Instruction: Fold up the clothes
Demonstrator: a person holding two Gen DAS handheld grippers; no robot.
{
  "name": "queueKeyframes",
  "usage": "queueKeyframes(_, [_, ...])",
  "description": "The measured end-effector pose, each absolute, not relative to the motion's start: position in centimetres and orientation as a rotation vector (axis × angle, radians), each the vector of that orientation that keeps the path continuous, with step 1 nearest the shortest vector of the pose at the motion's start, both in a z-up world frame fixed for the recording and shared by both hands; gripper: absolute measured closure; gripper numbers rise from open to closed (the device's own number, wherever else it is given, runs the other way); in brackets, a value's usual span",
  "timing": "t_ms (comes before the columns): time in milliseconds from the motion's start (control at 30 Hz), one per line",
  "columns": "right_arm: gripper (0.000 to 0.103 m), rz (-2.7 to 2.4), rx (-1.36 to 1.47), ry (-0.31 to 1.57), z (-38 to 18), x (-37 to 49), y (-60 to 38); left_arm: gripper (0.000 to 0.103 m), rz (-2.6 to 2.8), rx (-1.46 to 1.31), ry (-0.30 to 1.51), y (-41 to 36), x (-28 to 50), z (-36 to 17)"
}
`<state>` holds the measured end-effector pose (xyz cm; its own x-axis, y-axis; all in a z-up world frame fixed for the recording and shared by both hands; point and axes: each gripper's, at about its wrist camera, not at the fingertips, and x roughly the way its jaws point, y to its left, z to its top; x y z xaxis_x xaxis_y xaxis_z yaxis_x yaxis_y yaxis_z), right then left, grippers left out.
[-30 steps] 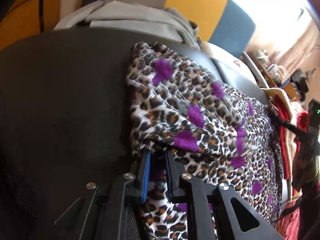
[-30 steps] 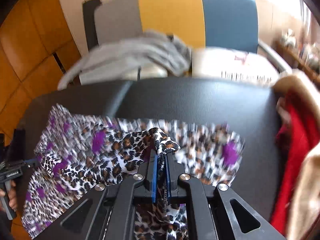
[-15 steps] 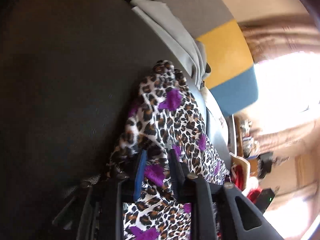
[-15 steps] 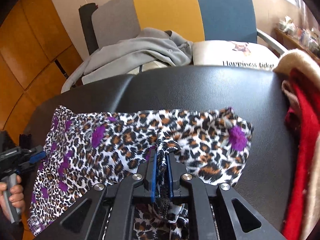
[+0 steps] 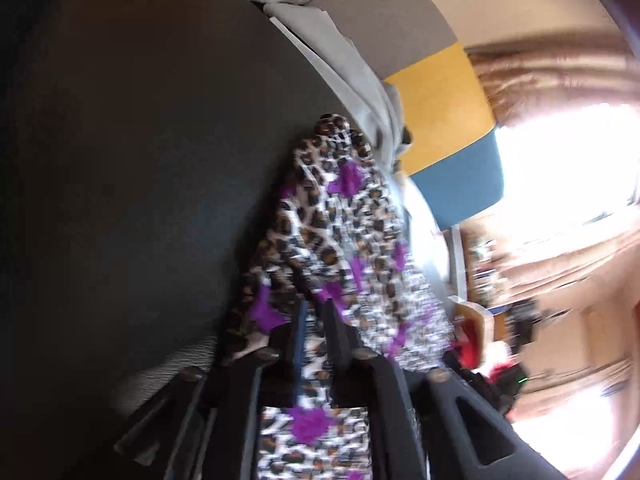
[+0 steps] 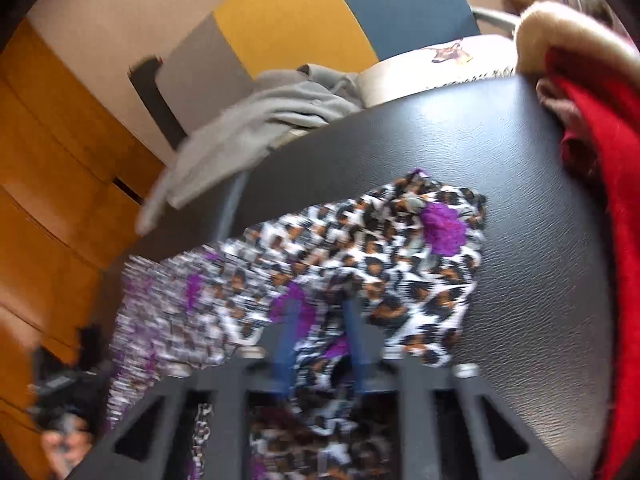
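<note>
A leopard-print garment with purple spots point(image 5: 344, 232) lies on the black leather table point(image 5: 132, 168). My left gripper point(image 5: 314, 312) is shut on a fold of it, cloth passing between the fingers. In the right wrist view the same garment point(image 6: 380, 264) spreads across the table point(image 6: 532, 264). My right gripper point(image 6: 320, 312) has its blue-padded fingers apart, with the cloth lying loose between and under them. The left gripper and the hand holding it show at the lower left of the right wrist view point(image 6: 60, 396).
A red and beige pile of clothes point(image 6: 608, 152) sits at the table's right edge. A grey hoodie point(image 6: 256, 116) and a white cushion point(image 6: 432, 68) lie on the grey, yellow and blue chair point(image 6: 296, 20) behind the table.
My right gripper's fingers have spread apart and let go of the fold they pinched. The left gripper has tilted and keeps its grip on the garment's edge.
</note>
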<state>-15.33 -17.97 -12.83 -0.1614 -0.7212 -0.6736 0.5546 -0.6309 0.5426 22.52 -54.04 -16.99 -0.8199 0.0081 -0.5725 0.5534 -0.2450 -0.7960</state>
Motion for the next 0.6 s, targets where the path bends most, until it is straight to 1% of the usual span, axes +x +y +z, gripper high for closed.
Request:
queueKeyframes(33, [0.036, -1.877, 1.231, -0.238, -12.7, -15.2, -17.8, 0.084, -2.111, 0.660, 1.678, -54.2, 22.4, -17.1])
queueKeyframes(67, [0.034, -1.860, 1.226, -0.245, -12.5, -15.0, -17.8, 0.083, -2.100, 0.654, 1.692, -54.4, 22.1, -17.1])
queueKeyframes(100, [0.034, -1.852, 1.224, -0.220, -12.4, -14.7, -18.0, 0.081, -2.091, 0.663, 1.691, -54.5, 21.7, -17.2])
queueKeyframes(200, [0.035, -1.844, 1.220, -0.099, -12.5, -13.4, -19.3, 0.080, -2.075, 0.712, 1.639, -54.7, 20.0, -17.2])
queueKeyframes(267, [0.050, -1.889, 1.187, 0.062, -12.4, -12.3, -20.5, 0.081, -2.083, 0.710, 1.574, -54.7, 19.7, -16.6])
queueKeyframes(300, [0.069, -1.913, 1.167, 0.149, -12.4, -11.8, -21.2, 0.092, -2.089, 0.705, 1.540, -54.6, 19.5, -16.2])
queueKeyframes(333, [0.092, -1.921, 1.145, 0.192, -12.0, -11.5, -21.5, 0.102, -2.093, 0.701, 1.515, -54.6, 19.5, -16.0])
queueKeyframes(367, [0.094, -1.922, 1.123, 0.213, -11.5, -11.2, -21.7, 0.101, -2.094, 0.700, 1.503, -54.6, 19.4, -15.8])
queueKeyframes(467, [0.094, -1.957, 1.068, 0.232, -9.9, -10.9, -21.4, 0.102, -2.112, 0.697, 1.472, -54.1, 19.9, -15.1])
queueKeyframes(533, [0.094, -1.982, 1.071, 0.218, -9.5, -11.1, -20.8, 0.102, -2.112, 0.687, 1.490, -53.8, 20.7, -15.3])
queueKeyframes(600, [0.093, -1.971, 1.137, 0.197, -10.7, -11.9, -20.6, 0.102, -2.093, 0.702, 1.494, -53.7, 21.3, -15.8])
